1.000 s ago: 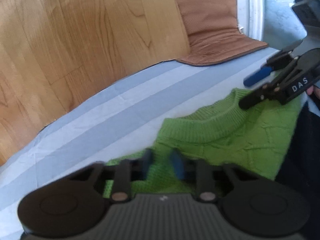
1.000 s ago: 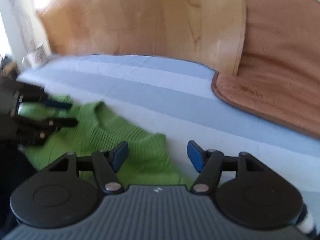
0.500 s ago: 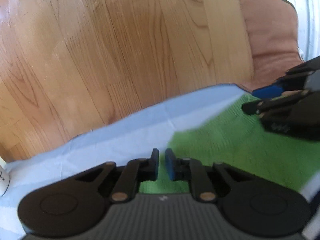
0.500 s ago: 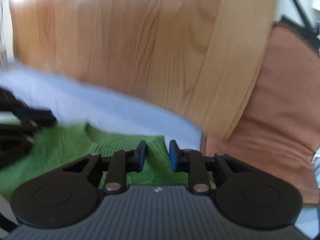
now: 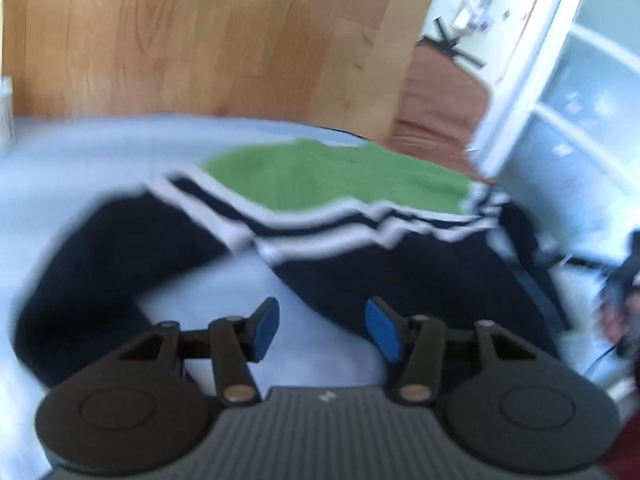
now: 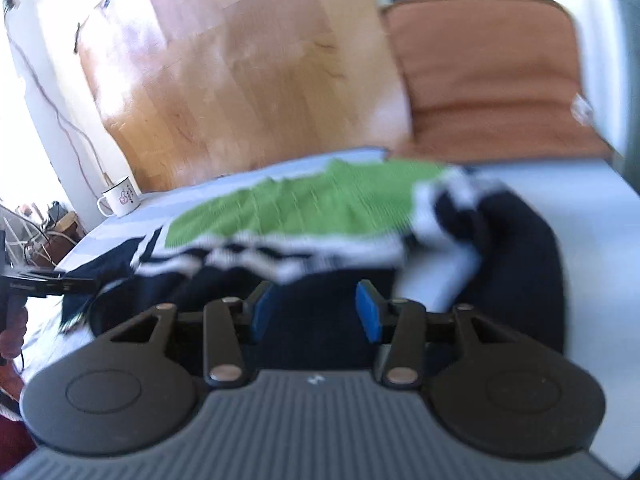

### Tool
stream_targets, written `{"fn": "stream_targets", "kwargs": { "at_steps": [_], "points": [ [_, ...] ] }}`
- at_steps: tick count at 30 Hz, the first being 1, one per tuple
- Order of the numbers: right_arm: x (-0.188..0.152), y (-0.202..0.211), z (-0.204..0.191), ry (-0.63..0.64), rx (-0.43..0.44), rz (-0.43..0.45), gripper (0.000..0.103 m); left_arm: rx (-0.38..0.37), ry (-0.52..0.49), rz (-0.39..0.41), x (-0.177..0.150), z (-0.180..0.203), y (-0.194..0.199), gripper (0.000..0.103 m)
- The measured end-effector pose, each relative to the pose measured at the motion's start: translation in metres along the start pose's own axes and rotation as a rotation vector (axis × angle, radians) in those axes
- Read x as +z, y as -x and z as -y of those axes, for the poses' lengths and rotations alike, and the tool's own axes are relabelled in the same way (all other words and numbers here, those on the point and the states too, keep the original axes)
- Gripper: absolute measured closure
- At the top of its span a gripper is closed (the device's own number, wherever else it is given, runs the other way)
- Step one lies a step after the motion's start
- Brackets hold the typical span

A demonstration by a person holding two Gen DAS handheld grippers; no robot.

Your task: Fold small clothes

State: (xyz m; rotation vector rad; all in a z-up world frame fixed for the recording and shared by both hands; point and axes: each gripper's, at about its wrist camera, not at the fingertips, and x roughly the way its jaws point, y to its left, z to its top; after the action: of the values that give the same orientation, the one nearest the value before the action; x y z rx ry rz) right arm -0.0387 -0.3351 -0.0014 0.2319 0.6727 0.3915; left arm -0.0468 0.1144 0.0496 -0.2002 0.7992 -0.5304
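The left tool hangs with its blue pads parted and nothing between them, its jaws having just been opening; below the gap lies bare pale blue sheet, while the dark navy garment with white stripes spreads just ahead and to either side of the tips (one sleeve curls off to the left). Beyond the stripes, farther from the tool, the green sweater lies flat on the navy piece and the sheet, apart from both tools. In the right wrist view a white mug stands at the sheet's far left edge, and the wooden floor and a brown cushion lie behind. The right tool is likewise released, pads apart with no cloth pinched, its jaws also having just been opening; it hovers over the navy garment's dark body, the striped band just ahead and the green sweater past that. Both views are blurred.
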Motion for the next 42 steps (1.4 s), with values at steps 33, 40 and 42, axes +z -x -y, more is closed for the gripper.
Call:
{"fn": "stream_targets", "kwargs": {
  "at_steps": [33,40,42],
  "points": [
    [-0.042,0.046,0.052,-0.191,-0.265,0.119,0.049,0.146,0.127,0.127,-0.050,-0.003,0.061,0.057],
    [-0.034,0.009,0.075,-0.185,-0.347,0.096,0.048,0.342,0.328,0.239,-0.029,-0.060,0.088,0.043],
    [-0.033,0.005,0.072,-0.151,-0.352,0.083,0.080,0.376,0.358,0.247,-0.030,-0.073,0.092,0.040]
  ]
}}
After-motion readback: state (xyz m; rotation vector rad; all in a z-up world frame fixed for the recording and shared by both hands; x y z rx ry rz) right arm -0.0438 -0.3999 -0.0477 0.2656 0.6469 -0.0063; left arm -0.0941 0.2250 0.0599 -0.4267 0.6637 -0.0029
